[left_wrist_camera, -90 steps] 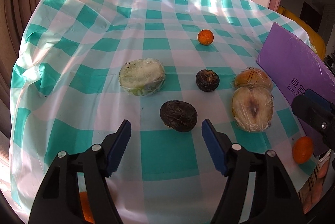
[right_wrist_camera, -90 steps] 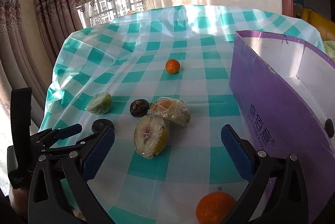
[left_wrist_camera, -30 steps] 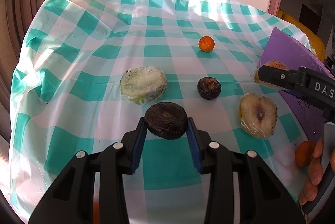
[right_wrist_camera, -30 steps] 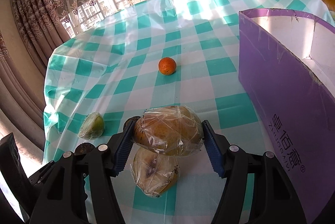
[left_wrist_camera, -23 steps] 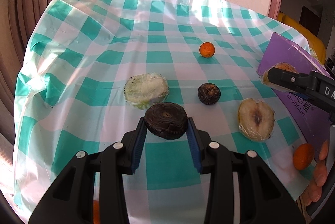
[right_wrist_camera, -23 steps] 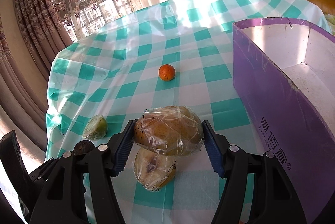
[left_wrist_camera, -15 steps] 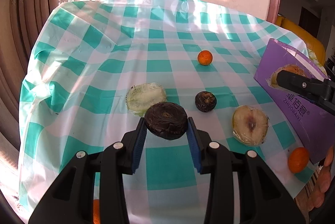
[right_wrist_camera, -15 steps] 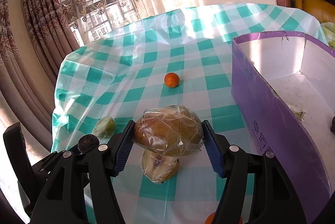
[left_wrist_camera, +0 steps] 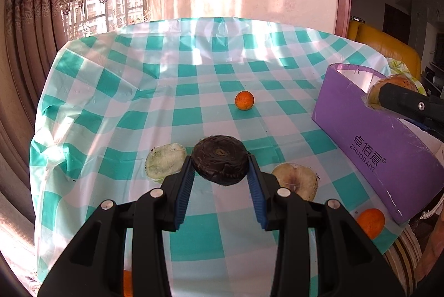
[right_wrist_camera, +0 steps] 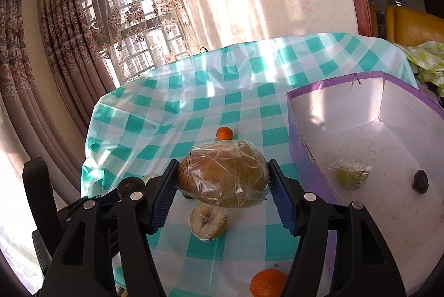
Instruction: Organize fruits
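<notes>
My left gripper (left_wrist_camera: 220, 180) is shut on a dark brown wrinkled fruit (left_wrist_camera: 220, 163) and holds it above the checked tablecloth (left_wrist_camera: 194, 80). My right gripper (right_wrist_camera: 223, 190) is shut on a plastic-wrapped brownish pear half (right_wrist_camera: 223, 176), held above the table beside the purple box (right_wrist_camera: 302, 158); it also shows in the left wrist view (left_wrist_camera: 394, 84) over the box (left_wrist_camera: 383, 147). On the cloth lie a wrapped pale green half (left_wrist_camera: 165, 162), a wrapped cut pear half (left_wrist_camera: 295, 180) and two oranges (left_wrist_camera: 244, 100) (left_wrist_camera: 370, 222).
The box holds a wrapped green piece (right_wrist_camera: 349, 176) and a small dark fruit (right_wrist_camera: 421, 181). A yellow sofa (left_wrist_camera: 388, 47) stands behind the box. Curtains (right_wrist_camera: 55, 47) hang at the left. Part of another orange (left_wrist_camera: 127, 283) shows under my left gripper.
Both grippers have risen with their fruit. The right gripper has moved towards the purple box, whose inside now shows. The small dark fruit on the cloth is now hidden behind the held one.
</notes>
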A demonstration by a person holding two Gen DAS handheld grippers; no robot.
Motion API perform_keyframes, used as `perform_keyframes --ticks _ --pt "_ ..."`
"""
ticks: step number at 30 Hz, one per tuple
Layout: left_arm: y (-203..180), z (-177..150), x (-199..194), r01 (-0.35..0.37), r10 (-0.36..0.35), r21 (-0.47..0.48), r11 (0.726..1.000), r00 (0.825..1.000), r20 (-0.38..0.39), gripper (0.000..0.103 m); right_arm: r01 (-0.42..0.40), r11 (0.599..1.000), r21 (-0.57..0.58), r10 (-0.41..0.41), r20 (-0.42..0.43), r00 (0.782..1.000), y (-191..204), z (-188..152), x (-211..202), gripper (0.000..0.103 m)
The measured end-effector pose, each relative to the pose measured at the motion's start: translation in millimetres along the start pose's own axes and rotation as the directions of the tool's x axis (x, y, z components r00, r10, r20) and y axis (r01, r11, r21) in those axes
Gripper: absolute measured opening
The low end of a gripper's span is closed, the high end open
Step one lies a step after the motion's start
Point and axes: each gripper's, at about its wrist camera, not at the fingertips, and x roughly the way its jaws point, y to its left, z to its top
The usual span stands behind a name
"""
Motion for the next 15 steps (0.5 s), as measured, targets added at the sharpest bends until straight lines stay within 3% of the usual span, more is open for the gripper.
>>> perform_keyframes --ticks 15 --pt "-60.8 28.6 -9.1 0.068 -0.074 0.111 0.991 0.996 0.048 0.039 0.082 0.994 0.074 -0.087 0.064 0.994 -64.5 10.8 -43.4 0.063"
